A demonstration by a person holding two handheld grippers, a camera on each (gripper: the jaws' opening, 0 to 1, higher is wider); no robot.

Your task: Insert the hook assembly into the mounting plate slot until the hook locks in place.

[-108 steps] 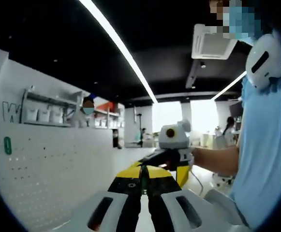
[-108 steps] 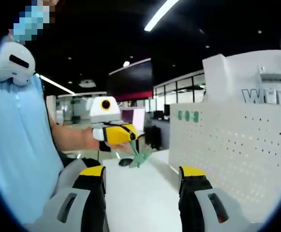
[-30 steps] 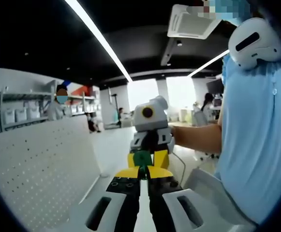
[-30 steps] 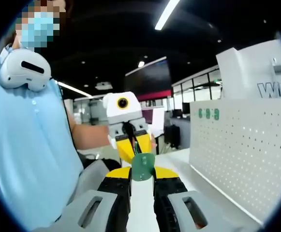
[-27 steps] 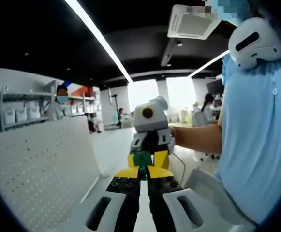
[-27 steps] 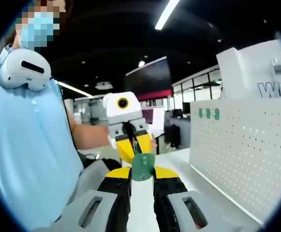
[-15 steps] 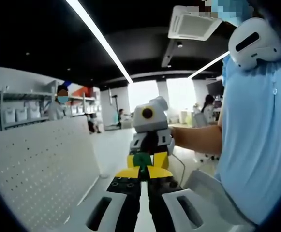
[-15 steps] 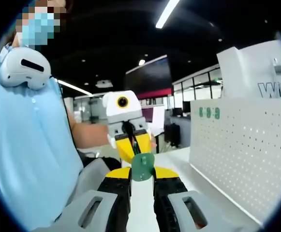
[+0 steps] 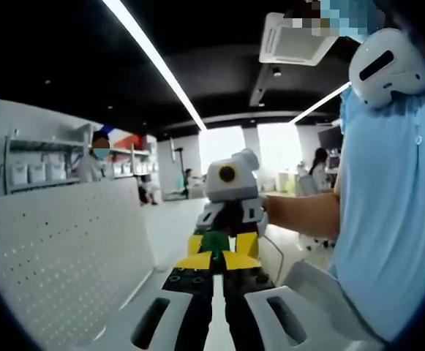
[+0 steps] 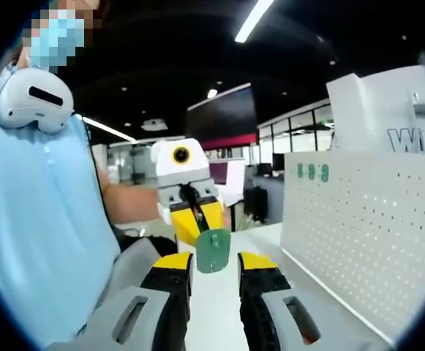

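Green flat plate (image 10: 213, 250), rounded end, between claws

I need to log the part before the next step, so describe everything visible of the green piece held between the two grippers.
The flat green plastic-looking piece is small, with a rounded lower edge and a squarer top. It hangs in the air in front of the person's light blue shirt, over the white table. The left gripper pinches its upper part between yellow tips. The right gripper stands just below it, jaws slightly apart; whether they touch it cannot be told. Finer details are too small to make out.
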